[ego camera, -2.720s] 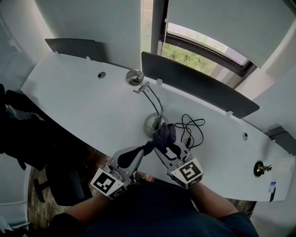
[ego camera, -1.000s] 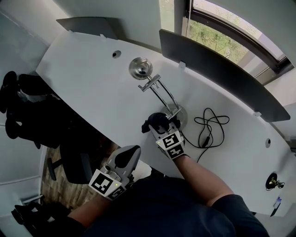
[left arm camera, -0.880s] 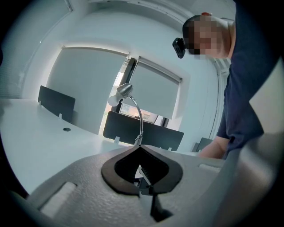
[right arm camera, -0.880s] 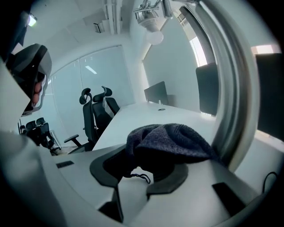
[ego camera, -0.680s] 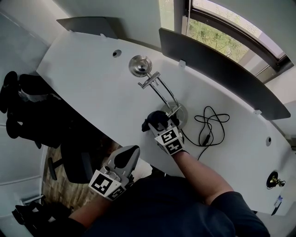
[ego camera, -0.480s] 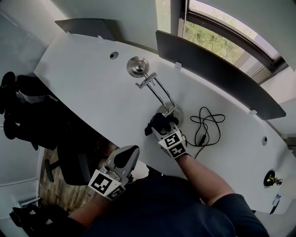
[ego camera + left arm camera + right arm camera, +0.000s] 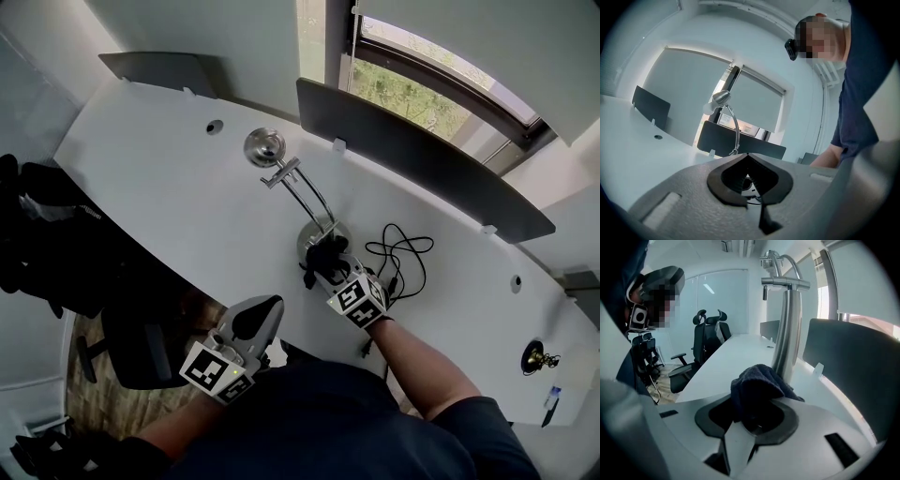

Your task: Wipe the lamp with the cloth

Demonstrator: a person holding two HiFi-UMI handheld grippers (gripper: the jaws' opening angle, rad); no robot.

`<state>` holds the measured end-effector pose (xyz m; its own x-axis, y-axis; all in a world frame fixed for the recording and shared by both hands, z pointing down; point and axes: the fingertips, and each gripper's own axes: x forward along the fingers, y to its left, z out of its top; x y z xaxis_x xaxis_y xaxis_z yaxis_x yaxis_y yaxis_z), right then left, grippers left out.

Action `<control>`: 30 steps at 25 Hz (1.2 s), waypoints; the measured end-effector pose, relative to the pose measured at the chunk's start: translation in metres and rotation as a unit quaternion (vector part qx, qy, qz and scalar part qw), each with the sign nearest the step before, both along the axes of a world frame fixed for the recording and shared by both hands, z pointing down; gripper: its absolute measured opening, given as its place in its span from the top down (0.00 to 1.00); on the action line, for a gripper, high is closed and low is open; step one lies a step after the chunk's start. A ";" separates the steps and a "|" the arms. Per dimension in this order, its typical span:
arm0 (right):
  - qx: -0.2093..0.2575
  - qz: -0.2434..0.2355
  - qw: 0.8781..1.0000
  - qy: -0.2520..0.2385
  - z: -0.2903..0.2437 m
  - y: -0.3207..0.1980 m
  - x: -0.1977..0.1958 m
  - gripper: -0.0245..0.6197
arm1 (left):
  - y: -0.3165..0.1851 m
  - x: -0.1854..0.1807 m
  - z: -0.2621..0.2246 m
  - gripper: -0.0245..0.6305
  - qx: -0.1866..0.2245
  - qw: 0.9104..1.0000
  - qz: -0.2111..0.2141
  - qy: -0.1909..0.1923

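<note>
The lamp [image 7: 302, 197] stands mid-desk [image 7: 169, 178]; its thin arms look springy, so I'd press lightly, low on the post. My right gripper [image 7: 328, 269] pinches the soft, bunched cloth [image 7: 322, 253] at its base. My left gripper [image 7: 258, 317] hangs near, jaws together, empty.

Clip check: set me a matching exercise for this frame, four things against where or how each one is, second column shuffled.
1. dark blue terry cloth
2. silver metal desk lamp
3. tangled black cable
4. left gripper

A. shut, empty, back off the desk edge
B. loose on the white desk, right of the lamp base
C. standing on the white desk
D. pinched in the right gripper, beside the lamp's stem

Pairs: 1-D, 2-C, 3-B, 4-A
</note>
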<state>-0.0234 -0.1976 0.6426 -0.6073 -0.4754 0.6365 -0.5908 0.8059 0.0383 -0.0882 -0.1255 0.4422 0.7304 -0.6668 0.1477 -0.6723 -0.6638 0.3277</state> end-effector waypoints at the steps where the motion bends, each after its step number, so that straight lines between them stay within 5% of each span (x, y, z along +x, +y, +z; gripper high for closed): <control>1: 0.000 -0.001 1.000 0.008 0.000 0.001 0.004 0.76 | 0.000 0.000 -0.001 0.96 0.001 1.000 0.001 0.002; 16: 0.093 -0.050 0.982 0.159 -0.023 -0.008 0.050 0.76 | 0.000 0.002 -0.011 0.96 0.014 1.000 0.008 0.025; 30: 0.173 -0.045 0.971 0.162 -0.103 -0.013 0.043 0.76 | 0.005 0.006 -0.028 0.96 0.038 0.998 0.034 0.043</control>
<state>0.0200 -0.2103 0.5399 -0.4508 -0.6487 0.6132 -0.4303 0.7598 0.4874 -0.0825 -0.1210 0.4138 0.7818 -0.6226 0.0336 -0.5967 -0.7314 0.3300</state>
